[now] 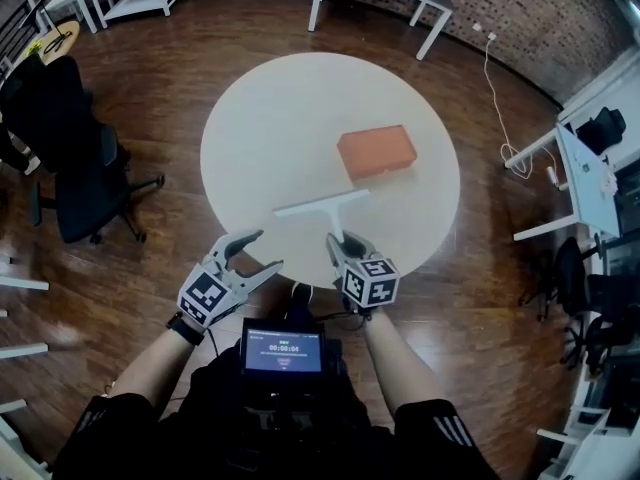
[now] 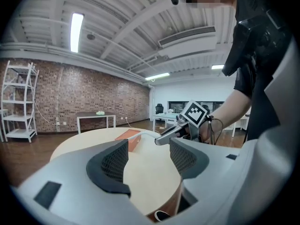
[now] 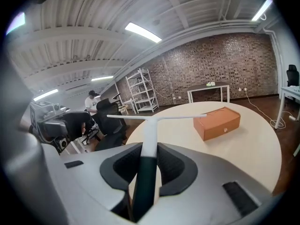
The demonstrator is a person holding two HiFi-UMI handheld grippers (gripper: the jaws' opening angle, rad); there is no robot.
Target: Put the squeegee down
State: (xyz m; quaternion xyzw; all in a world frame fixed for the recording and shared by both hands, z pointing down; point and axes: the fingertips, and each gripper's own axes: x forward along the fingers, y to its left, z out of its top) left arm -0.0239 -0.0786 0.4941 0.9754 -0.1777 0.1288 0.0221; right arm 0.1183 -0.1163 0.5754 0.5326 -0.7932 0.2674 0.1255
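Your right gripper (image 1: 338, 242) has its jaws closed on the squeegee (image 1: 322, 202), pinching the dark lower part of the handle. The white upper part of the handle runs away from you to the blade. In the right gripper view the handle (image 3: 149, 139) stands straight up out of the narrow gap between the pads, and the blade (image 3: 154, 117) lies level across its top.

The squeegee sits over the near part of the round white table (image 1: 262, 128), right of its middle. The blade runs left to right with its right end a little farther from you. It looks lifted off the tabletop, though the head view alone does not settle that. The orange box (image 1: 377, 151) lies flat on the table just beyond the blade's right end, apart from it.

Your left gripper (image 1: 264, 250) hovers at the table's near edge, left of the right gripper and apart from it. Its jaws are spread wide, and in its own view only the tabletop shows between the pads (image 2: 114, 162).

A small lit screen (image 1: 283, 350) sits at your chest, between your forearms. A black chair (image 1: 78, 163) stands on the wood floor well to the left of the table.
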